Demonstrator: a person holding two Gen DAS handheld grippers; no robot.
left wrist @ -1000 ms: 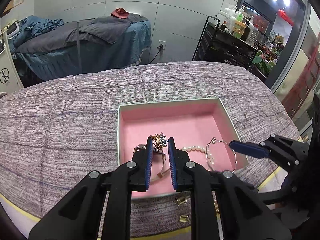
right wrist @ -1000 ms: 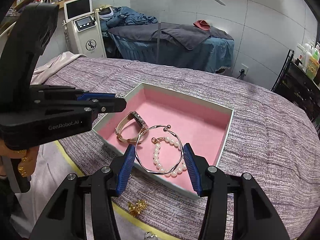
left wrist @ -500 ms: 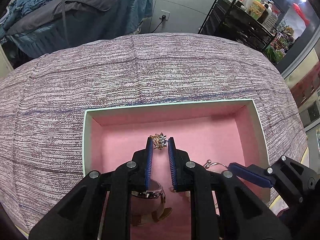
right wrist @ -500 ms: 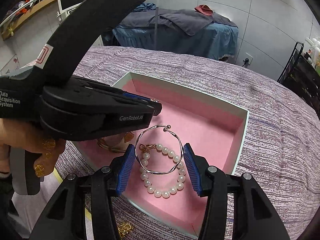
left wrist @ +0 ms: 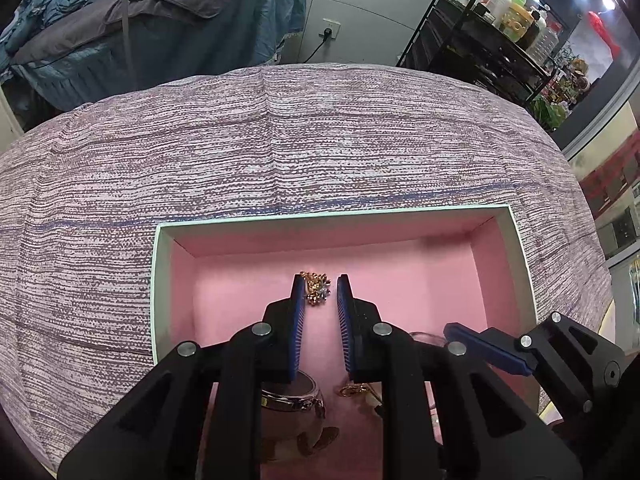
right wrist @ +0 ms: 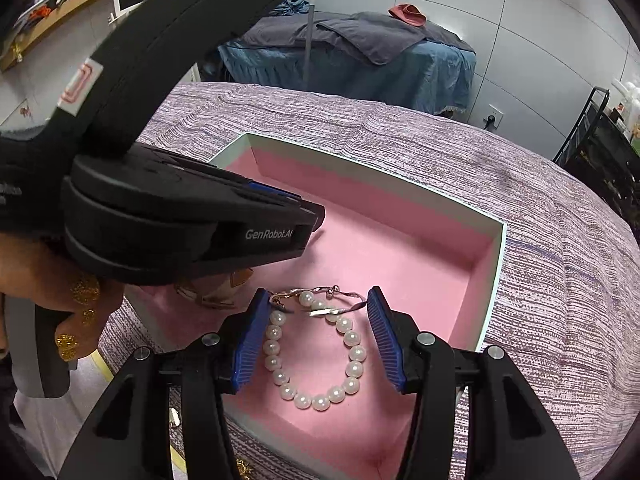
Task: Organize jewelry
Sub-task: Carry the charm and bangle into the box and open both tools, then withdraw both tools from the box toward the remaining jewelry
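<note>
A pink-lined box (left wrist: 158, 280) (right wrist: 494, 276) sits on a striped purple cloth. My left gripper (left wrist: 320, 286) is over the box with a small gold and blue ornament (left wrist: 316, 292) between its fingertips; the jaws stand slightly apart and the ornament touches the left finger. A watch (left wrist: 290, 402) lies below it in the box. My right gripper (right wrist: 318, 310) is shut on a twisted silver bangle (right wrist: 320, 300), held over a pearl bracelet (right wrist: 316, 360) that lies on the box floor. The left gripper's body (right wrist: 180, 224) fills the left of the right wrist view.
The cloth-covered table (left wrist: 280, 140) extends beyond the box. A small gold piece (right wrist: 244, 468) lies on the table in front of the box. A blue-draped bed (right wrist: 360, 56) stands behind, a black cart with bottles (left wrist: 500, 40) at the right.
Both grippers have moved forward over the box. The left gripper carried the ornament deeper in and its jaws have parted a little. The bangle now hangs over the pearl bracelet.
</note>
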